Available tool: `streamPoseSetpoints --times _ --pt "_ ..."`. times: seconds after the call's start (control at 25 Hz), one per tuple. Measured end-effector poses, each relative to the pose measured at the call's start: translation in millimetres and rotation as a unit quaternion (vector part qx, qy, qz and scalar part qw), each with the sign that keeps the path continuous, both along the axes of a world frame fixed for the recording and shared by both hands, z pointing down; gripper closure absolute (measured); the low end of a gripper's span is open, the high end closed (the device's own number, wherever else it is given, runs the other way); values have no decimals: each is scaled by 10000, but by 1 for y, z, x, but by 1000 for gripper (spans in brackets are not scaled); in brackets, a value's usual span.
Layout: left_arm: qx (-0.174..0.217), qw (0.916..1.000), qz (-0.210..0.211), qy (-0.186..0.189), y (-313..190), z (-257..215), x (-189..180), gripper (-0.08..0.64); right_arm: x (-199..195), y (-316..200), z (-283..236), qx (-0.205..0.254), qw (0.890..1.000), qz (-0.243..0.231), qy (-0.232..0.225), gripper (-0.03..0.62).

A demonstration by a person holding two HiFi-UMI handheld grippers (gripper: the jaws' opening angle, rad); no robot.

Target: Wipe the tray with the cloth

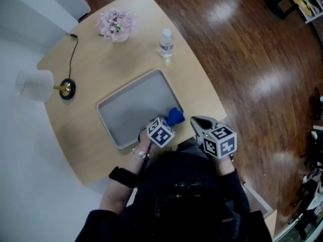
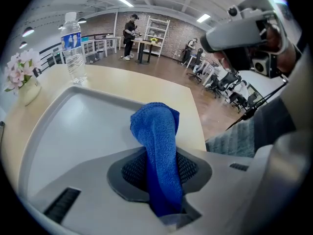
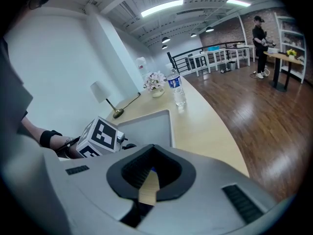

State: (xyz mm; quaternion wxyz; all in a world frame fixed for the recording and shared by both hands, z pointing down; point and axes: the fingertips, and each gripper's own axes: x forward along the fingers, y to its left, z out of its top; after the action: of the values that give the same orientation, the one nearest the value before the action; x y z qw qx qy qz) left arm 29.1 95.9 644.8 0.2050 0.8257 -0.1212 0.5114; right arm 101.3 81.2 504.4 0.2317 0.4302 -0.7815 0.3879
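The grey tray (image 1: 132, 111) lies in the middle of the light wooden table (image 1: 96, 64), its inside bare. My left gripper (image 1: 170, 123) hangs over the tray's near right corner, shut on a blue cloth (image 1: 175, 116). In the left gripper view the cloth (image 2: 159, 131) stands up as a folded bunch from between the jaws of that gripper (image 2: 162, 177), above the tray (image 2: 73, 131). My right gripper (image 1: 197, 120) is to the right of the tray, over the table's edge. Its jaws taper to a closed tip (image 3: 154, 153) with nothing held, and they point past the left gripper's marker cube (image 3: 100, 136) towards the tray (image 3: 146, 126).
A water bottle (image 1: 166, 43) stands beyond the tray's far corner. A vase of pink flowers (image 1: 116, 25) sits at the back. A white-shaded lamp (image 1: 35, 84) with a gold base (image 1: 67, 88) and a black cord is at the left. The table's curved edge borders dark wooden floor (image 1: 262, 59) on the right.
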Motion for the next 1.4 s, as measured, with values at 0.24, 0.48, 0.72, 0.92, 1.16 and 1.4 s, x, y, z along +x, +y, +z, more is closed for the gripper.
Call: streamPoseSetpoints --times 0.24,0.48,0.72,0.92,1.16,1.4 --pt "-28 10000 42 18 -13 1 41 443 28 -6 3 -16 10000 41 -2 586" --pt "-57 9999 -117 4 -12 7 51 443 37 -13 2 8 9999 -106 -19 584" --pt "-23 9971 -610 452 -19 -23 45 445 25 -24 -4 119 9992 -374 -55 586" --pt "370 9801 -1687 978 -29 -82 -9 445 -3 -32 -7 221 9973 -676 -182 584" --pt "370 9320 -3411 1168 -1 -101 -122 445 -57 -35 -13 372 9919 -1173 -302 585" --pt "378 8981 -4244 1091 11 -88 -186 446 -96 -35 -18 458 9863 -1550 -322 586"
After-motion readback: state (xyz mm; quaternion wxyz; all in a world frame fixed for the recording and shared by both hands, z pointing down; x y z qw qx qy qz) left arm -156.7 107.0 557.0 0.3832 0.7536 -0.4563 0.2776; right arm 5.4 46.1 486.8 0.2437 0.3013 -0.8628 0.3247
